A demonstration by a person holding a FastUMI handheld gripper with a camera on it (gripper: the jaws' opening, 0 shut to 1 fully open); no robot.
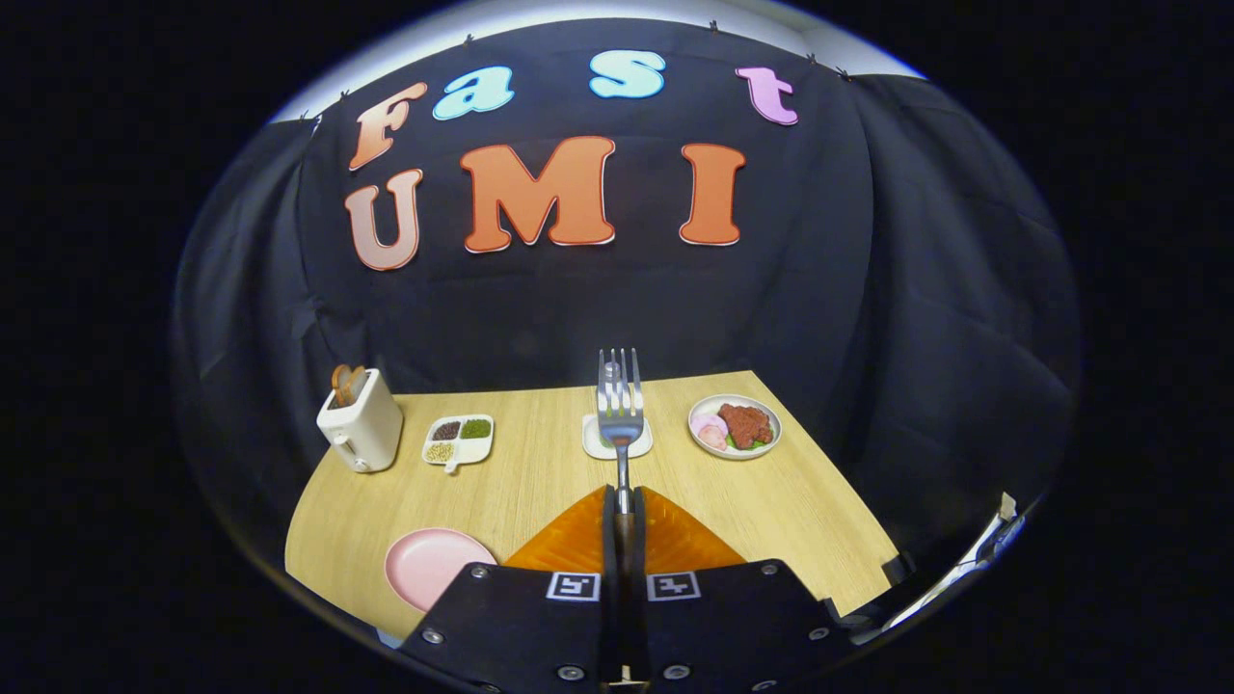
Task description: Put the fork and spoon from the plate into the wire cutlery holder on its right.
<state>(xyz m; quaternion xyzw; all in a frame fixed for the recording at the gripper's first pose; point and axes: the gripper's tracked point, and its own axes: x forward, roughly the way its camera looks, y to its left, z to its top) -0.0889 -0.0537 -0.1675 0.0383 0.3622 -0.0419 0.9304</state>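
Above the wooden table (540, 482), the tool (622, 511) clamps the fork (620, 410) upright, tines forward.

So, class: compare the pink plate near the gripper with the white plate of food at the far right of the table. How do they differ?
The pink plate is bare; the white plate carries reddish and pink food. The pink plate lies left of the gripper, which is shut on the fork; the white plate sits beyond the fingers, to the right. Both are round and lie flat on the wooden table.
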